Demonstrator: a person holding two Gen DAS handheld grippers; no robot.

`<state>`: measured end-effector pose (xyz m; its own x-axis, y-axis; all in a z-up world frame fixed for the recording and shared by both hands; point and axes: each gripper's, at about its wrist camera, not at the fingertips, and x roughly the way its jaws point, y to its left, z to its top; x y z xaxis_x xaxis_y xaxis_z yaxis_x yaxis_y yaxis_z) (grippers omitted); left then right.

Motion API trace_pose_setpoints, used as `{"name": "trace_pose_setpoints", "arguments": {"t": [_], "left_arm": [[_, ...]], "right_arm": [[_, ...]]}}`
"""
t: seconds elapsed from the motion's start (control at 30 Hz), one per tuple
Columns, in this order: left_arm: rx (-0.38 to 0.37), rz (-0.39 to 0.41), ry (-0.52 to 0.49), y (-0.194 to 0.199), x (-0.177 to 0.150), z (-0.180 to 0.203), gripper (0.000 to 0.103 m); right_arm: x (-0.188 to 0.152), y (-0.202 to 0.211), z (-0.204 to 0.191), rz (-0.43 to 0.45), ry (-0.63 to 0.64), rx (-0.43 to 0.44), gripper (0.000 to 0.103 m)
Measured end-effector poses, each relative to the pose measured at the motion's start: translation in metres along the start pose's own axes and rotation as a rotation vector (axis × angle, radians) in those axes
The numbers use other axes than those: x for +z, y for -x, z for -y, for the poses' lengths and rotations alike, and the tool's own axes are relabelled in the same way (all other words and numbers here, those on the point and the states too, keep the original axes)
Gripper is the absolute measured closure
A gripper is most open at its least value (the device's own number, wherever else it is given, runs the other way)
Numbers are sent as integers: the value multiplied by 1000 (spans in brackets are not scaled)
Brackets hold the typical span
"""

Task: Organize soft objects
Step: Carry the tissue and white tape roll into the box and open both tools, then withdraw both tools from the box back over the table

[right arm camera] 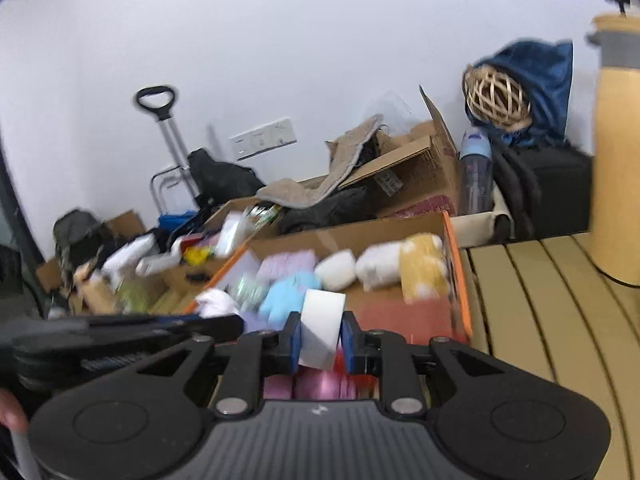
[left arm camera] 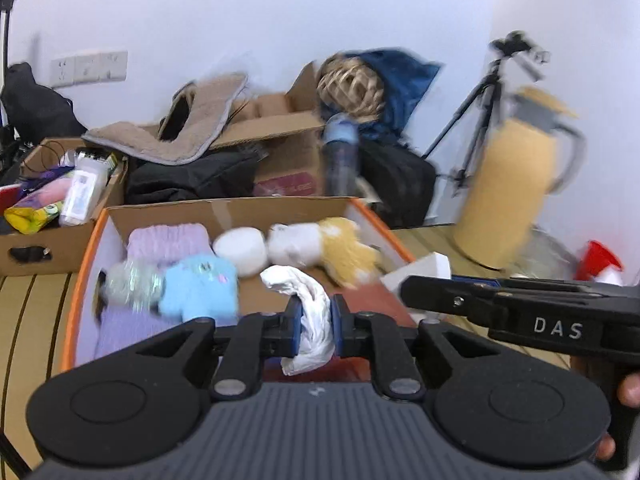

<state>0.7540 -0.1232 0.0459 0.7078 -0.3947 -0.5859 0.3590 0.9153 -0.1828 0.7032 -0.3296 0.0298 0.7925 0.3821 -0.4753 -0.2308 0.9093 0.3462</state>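
Note:
A cardboard box with an orange rim (left arm camera: 86,256) (right arm camera: 456,264) holds several soft things: a purple knit piece (left arm camera: 168,240), a light blue plush (left arm camera: 200,284), a white ball (left arm camera: 240,250) and a white-and-yellow plush (left arm camera: 328,248). My left gripper (left arm camera: 316,312) is shut on a crumpled white cloth (left arm camera: 312,300) just above the box's near side. My right gripper (right arm camera: 321,336) is shut on a white soft block (right arm camera: 320,324), also over the box. In the left wrist view the right gripper (left arm camera: 404,286) enters from the right, the block (left arm camera: 420,270) at its tip.
A tall yellow jug (left arm camera: 516,184) and a red cup (left arm camera: 600,258) stand on the slatted wooden table (right arm camera: 540,300) right of the box. Behind it are open cardboard boxes (left arm camera: 288,136), a water bottle (left arm camera: 340,156), dark bags and a tripod (left arm camera: 480,112). A box of packets (left arm camera: 60,200) sits left.

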Motion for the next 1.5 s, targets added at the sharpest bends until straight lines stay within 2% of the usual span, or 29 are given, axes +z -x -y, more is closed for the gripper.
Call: {"name": "trace_pose_setpoints", "arguments": {"t": [0.03,0.07,0.1,0.2,0.23,0.27,0.3,0.33,0.37,0.53,0.67,0.8,0.93,1.07,1.1,1.17,1.23,1.33,1.5], "left_arm": [[10,-20,14,-17,8,-5,87],[9,-41,21,-33,13,-10,79],[18,-62,41,-49,18,-17,76],[43,-86,74,-76,22,-35,68],[57,-88,80,-78,21,-39,63],[71,-86,84,-79,20,-45,56],[65,-79,90,-78,21,-50,53],[50,-71,94,-75,21,-54,50],[43,-65,95,-72,22,-57,50],[60,-29,65,-40,27,-54,46],[81,15,35,9,18,-46,46],[105,111,5,93,-20,-33,42],[147,221,-25,176,-73,-14,31],[168,313,-59,250,-132,7,23],[167,321,-60,263,-144,11,23],[176,336,-59,288,-168,16,19],[201,335,-19,309,-190,19,18],[196,323,32,334,-220,28,18],[217,297,13,365,-265,43,18]], "right_arm": [[13,-21,5,-22,-17,11,83],[23,-41,11,-35,-41,13,81],[30,-60,15,-47,-54,5,81],[42,-112,29,-93,-84,-35,81],[43,-125,35,-102,-89,-51,80],[44,-135,39,-113,-94,-64,75],[42,-144,43,-127,-100,-70,69],[41,-152,48,-140,-112,-77,54],[39,-156,51,-143,-124,-87,44],[40,-146,49,-109,-128,-89,44],[47,-108,29,-91,-63,-88,44],[41,-36,3,-39,53,-96,43],[14,51,-25,43,182,-131,39],[-33,128,-56,90,267,-137,37],[-47,147,-64,99,288,-137,37],[-72,178,-76,121,318,-127,26],[-95,205,-87,150,329,-136,25],[-126,241,-99,170,314,-157,25],[-177,294,-114,191,286,-145,23]]}}
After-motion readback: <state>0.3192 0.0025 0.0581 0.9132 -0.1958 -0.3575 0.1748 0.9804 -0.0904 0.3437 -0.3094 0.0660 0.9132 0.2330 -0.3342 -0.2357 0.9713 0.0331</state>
